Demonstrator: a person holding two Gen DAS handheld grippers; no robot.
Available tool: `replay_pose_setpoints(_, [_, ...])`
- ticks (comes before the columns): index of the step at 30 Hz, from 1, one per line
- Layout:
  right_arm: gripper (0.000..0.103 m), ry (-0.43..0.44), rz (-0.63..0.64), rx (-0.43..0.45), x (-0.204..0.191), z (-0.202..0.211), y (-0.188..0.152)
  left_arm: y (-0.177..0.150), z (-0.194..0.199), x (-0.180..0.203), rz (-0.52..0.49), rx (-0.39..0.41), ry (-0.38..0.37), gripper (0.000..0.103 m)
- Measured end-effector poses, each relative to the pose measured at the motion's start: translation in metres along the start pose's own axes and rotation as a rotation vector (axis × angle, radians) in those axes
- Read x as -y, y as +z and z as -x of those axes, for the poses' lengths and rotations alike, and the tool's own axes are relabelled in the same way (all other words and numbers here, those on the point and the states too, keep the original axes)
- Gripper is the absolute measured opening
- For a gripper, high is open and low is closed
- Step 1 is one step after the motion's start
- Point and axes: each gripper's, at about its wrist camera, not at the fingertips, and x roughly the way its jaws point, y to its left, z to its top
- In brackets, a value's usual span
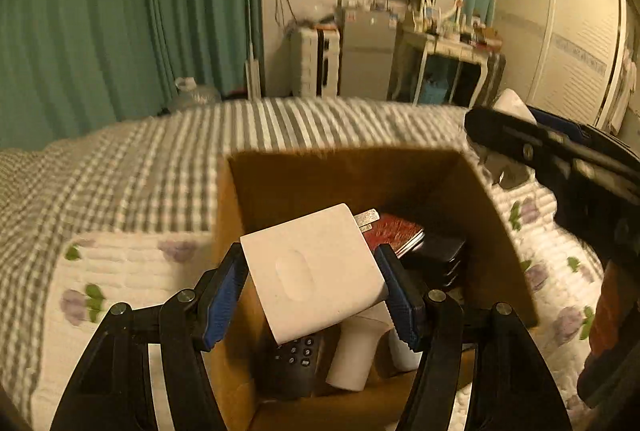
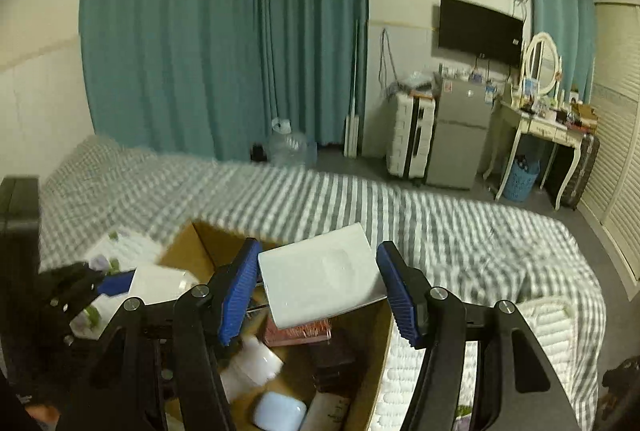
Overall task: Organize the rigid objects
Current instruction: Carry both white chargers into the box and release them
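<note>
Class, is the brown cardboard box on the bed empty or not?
Not empty: the brown cardboard box holds a red notebook, a black keypad phone and white containers.

You are working in a home bedroom: a bed (image 2: 360, 207) with a grey checked cover, teal curtains (image 2: 224, 31), a wall-mounted television (image 2: 480, 29), a dressing table with an oval mirror (image 2: 540, 65), a small fridge (image 2: 460, 131) and a louvred wardrobe (image 2: 616, 135).

We see teal curtains (image 2: 224, 43) on a pale wall, a dark wall television (image 2: 480, 31), a white vanity table (image 2: 540, 127), a grey fridge (image 2: 460, 135), and a striped bed (image 2: 440, 227).
</note>
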Motion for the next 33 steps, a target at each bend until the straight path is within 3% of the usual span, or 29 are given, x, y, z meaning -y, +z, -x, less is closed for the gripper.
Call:
replay_pose_setpoints(4, [0.06, -0.019, -0.011, -0.023, 0.01, -0.008, -0.004, -0.008, -0.017, 0.009, -0.016, -0.021, -0.012, 0.066])
replay_pose_setpoints(8, [0.06, -0.028, -0.036, -0.017, 0.016, -0.004, -0.01, -0.015, -0.018, 0.023, -0.069, -0.02, 0.034, 0.067])
replay_pose_setpoints(16, [0.06, -0.021, -0.057, -0.007, 0.022, 0.006, -0.016, -0.006, 0.021, 0.012, -0.012, 0.078, 0.045, 0.068])
replay_pose_setpoints(23, [0.06, 0.029, -0.049, -0.056, 0.009, 0.016, -0.036, -0.014, 0.04, -0.009, 0.065, 0.061, 0.068, 0.068])
replay_pose_setpoints(30, [0.061, 0.06, -0.009, -0.124, -0.01, 0.001, -0.059, -0.021, 0.052, -0.012, 0.064, 0.074, 0.082, 0.068])
replay_pose_setpoints(31, [0.062, 0.057, -0.008, -0.125, -0.01, -0.001, -0.06, -0.021, 0.052, -0.012, 0.061, 0.075, 0.084, 0.068])
replay_pose_setpoints(33, [0.083, 0.04, -0.028, -0.115, -0.008, -0.002, -0.061, -0.022, 0.049, -0.013, 0.063, 0.076, 0.086, 0.068])
